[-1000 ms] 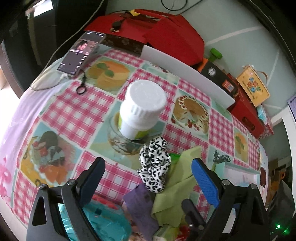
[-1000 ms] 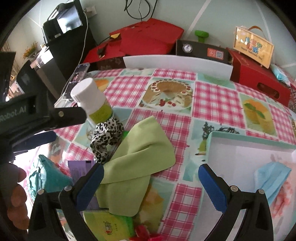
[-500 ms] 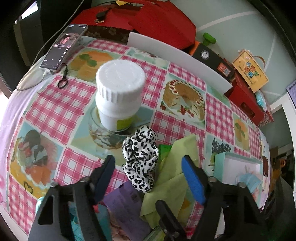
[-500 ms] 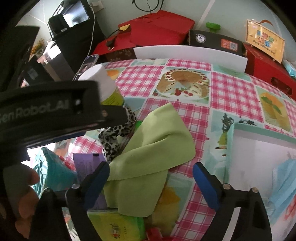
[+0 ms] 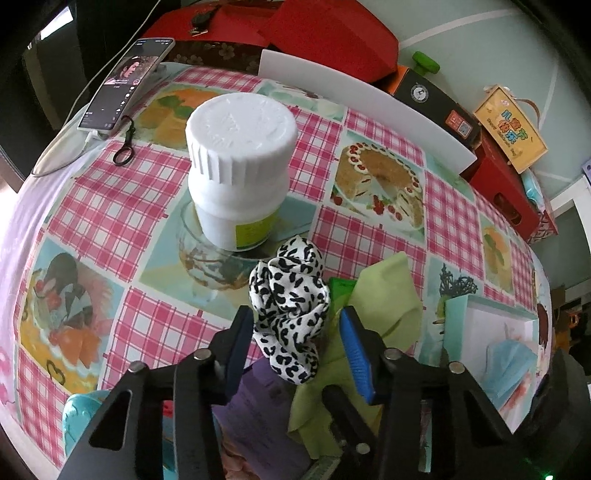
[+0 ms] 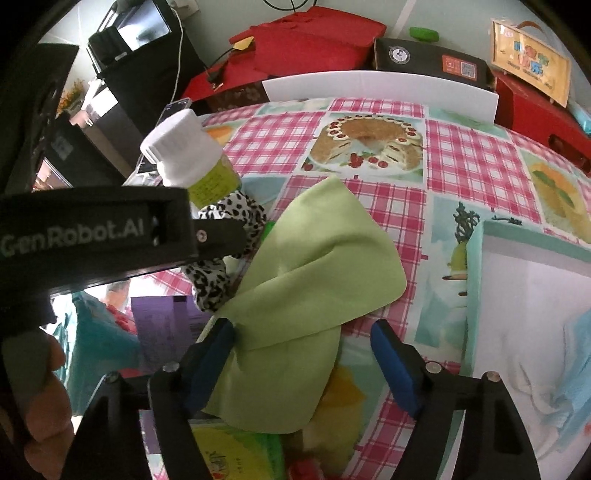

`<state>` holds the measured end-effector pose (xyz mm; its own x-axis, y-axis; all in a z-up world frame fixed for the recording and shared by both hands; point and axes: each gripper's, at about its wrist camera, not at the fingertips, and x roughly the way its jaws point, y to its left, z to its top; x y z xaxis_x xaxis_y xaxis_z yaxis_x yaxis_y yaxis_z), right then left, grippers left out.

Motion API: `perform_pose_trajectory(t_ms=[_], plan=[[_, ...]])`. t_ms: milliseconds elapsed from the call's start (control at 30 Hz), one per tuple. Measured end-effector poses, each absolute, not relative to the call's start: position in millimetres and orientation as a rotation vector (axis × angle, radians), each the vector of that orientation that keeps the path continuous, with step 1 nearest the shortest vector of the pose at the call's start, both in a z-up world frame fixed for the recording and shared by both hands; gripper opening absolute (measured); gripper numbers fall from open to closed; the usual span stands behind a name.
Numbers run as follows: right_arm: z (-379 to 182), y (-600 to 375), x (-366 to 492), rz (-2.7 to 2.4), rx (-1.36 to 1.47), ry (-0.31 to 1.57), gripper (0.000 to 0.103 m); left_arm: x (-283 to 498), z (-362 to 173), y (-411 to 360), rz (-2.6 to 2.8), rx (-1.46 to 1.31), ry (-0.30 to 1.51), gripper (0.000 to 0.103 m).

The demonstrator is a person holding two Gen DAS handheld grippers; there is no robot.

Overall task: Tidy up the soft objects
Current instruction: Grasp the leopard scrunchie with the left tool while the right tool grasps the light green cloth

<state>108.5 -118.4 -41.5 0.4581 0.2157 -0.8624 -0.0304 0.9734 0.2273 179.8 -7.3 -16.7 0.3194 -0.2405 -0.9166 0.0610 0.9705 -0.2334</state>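
Note:
A black-and-white spotted scrunchie [image 5: 290, 306] lies on the checked tablecloth beside a green cloth [image 5: 384, 299]. My left gripper [image 5: 295, 345] is open, its jaws standing on either side of the scrunchie's near part without closing on it. The scrunchie also shows in the right wrist view [image 6: 221, 254], partly behind the left gripper's body. My right gripper [image 6: 303, 365] is open and empty over the near end of the green cloth [image 6: 314, 266]. A white box [image 6: 532, 295] at the right holds a blue face mask [image 6: 576, 362] and other soft items.
A white pill bottle [image 5: 240, 166] stands just behind the scrunchie. A phone [image 5: 127, 83] lies at the far left. A purple card [image 6: 162, 325], a teal item [image 5: 79, 417] and a green packet [image 6: 236, 454] lie near me. Red boxes [image 5: 325, 33] and a white board [image 5: 365, 107] line the back.
My left gripper has moved forward and down and narrowed so its jaws now flank the scrunchie. My right gripper has moved closer over the green cloth.

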Motion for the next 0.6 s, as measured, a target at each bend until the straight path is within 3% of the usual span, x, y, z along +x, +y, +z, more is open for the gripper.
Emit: perform_pose_trajectory(t_ms=[100,267,600], plan=[[-40.3,-123.0,107.7,0.142,0.205,1.08,0.066,180.2,-17.6,-7.4,-0.191,-0.16,1.23,0.04],[-37.4,-125.8,107.3,0.163,0.218,1.067,0.039,179.5,-17.1,-5.8,-0.192,-0.159,1.224,0.032],[-33.5,-128.1,104.7,0.182,0.24,1.051,0.015,179.2,-16.5,-5.0,-0.192,-0.165,1.218,0.029]])
